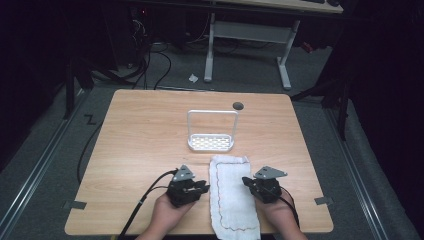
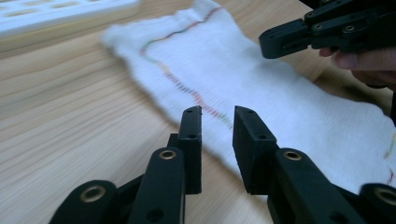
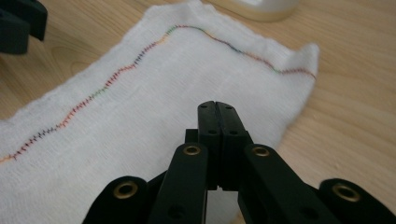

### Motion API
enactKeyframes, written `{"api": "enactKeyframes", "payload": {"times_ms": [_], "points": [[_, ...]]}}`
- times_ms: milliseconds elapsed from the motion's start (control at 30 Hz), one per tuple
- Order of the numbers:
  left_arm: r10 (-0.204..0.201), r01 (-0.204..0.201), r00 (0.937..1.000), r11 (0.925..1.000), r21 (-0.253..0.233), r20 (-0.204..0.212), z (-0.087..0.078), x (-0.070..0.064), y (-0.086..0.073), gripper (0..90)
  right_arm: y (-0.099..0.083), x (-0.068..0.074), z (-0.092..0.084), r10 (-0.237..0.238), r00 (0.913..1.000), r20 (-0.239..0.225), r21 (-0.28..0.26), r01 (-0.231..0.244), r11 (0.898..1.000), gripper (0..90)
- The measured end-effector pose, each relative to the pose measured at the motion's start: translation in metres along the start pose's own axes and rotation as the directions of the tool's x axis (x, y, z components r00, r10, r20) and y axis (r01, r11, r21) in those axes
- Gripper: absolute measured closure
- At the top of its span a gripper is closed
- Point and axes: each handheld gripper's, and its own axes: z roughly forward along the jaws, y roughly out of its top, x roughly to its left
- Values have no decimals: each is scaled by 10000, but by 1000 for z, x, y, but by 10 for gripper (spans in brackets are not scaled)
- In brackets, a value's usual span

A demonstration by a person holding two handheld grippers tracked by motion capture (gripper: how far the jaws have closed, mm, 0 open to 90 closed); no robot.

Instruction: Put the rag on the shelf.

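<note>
- While I watch the high view from my station, the left gripper (image 1: 201, 188) sits low on the wooden table (image 1: 140, 130), held in a hand (image 1: 167, 212) that comes in from the near edge, with its black cable (image 1: 145, 200) trailing back toward the person.
- In the left gripper view its two black jaws stand a narrow gap apart with nothing between them; they point at the near hem of the white cloth (image 2: 261, 88) and hang just short of it, so I call this tool released.
- Just right of it, the white cloth (image 1: 232, 197) lies flat between the two grippers, a long strip with a thin coloured stitch line (image 3: 116, 74) running near its border; its near end hangs over the table's front edge.
- Beyond the cloth's far end stands a white rack (image 1: 212, 131) with a perforated base and a tall wire frame, close to the cloth's far edge.
- On the right, the right gripper (image 1: 248, 182) hovers over the cloth's right margin; in the right gripper view its jaws are pressed tight together above the fabric, clenched on nothing that I can see.
</note>
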Motion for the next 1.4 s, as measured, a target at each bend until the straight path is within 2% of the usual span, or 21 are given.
{"api": "enactKeyframes", "payload": {"times_ms": [33,100,133,167,200,233,367,533,667,767,867,933,1000,1033,1067,1100,1167,1233,1300,1333,1400], "points": [[101,-101,9999,9999,122,24,9,-4,3,737,-3,-3,-1,228,9997,-74,42,-228,9997,900],[299,-303,9995,9985,455,82,24,-10,6,749,-7,-5,-2,243,9997,-5,203,-243,9995,900],[470,-470,9989,9966,678,2,30,-12,7,783,-9,-7,-1,231,9997,43,357,-233,9991,900],[664,-647,9977,9935,933,-151,36,-13,6,793,-9,-7,-1,231,9997,43,357,-233,9991,900],[797,-776,9967,9922,978,-180,38,-13,5,802,-10,-7,0,262,9997,-18,451,-261,9986,900],[726,-708,9972,9931,936,-164,37,-12,4,802,-10,-7,0,262,9997,-18,451,-261,9986,900],[688,-669,9975,9927,1002,-149,28,-9,-1,808,-9,2,5,-18,9998,-215,422,27,9991,900],[671,-647,9976,9926,1029,-197,7,-3,-14,807,-3,20,13,-345,9977,-582,429,370,9984,900],[551,-516,9981,9920,1151,-273,-11,3,-23,808,2,37,19,-696,9929,-966,413,739,9964,900],[653,-604,9973,9899,1283,-343,-22,5,-29,807,5,49,22,-911,9883,-1224,427,969,9944,900],[565,-527,9978,9930,1058,-332,-29,7,-36,803,6,59,25,-1213,9836,-1333,353,1271,9913,900],[369,-345,9990,9949,950,-236,-30,8,-37,794,6,59,25,-1240,9831,-1344,332,1295,9910,900],[395,-371,9990,9942,1007,-214,-30,6,-35,761,6,58,25,-1167,9835,-1386,330,1223,9919,900],[540,-510,9981,9944,928,-293,-31,6,-34,724,5,57,25,-1093,9830,-1475,286,1147,9930,900],[573,-538,9973,9959,729,-463,-33,7,-32,724,5,57,25,-1093,9830,-1475,286,1147,9930,900],[431,-404,9973,9981,468,-594,-35,11,-29,714,5,57,25,-1097,9828,-1488,279,1151,9930,900],[83,-81,9938,10000,23,-1107,-38,22,-23,641,5,57,25,-1188,9819,-1473,256,1239,9920,900],[-106,66,9847,9997,-238,-1741,-38,36,-18,590,5,56,25,-1251,9807,-1503,218,1298,9913,900],[-511,440,9734,9984,-367,-2231,-31,49,-13,579,5,56,25,-1256,9804,-1518,214,1303,9912,900],[-885,805,9693,9958,-440,-2293,-26,57,-10,580,4,56,25,-1281,9799,-1527,201,1327,9910,900],[-1076,1008,9676,9941,-413,-2283,-18,64,-5,571,4,56,25,-1293,9796,-1542,200,1339,9908,900]]}}
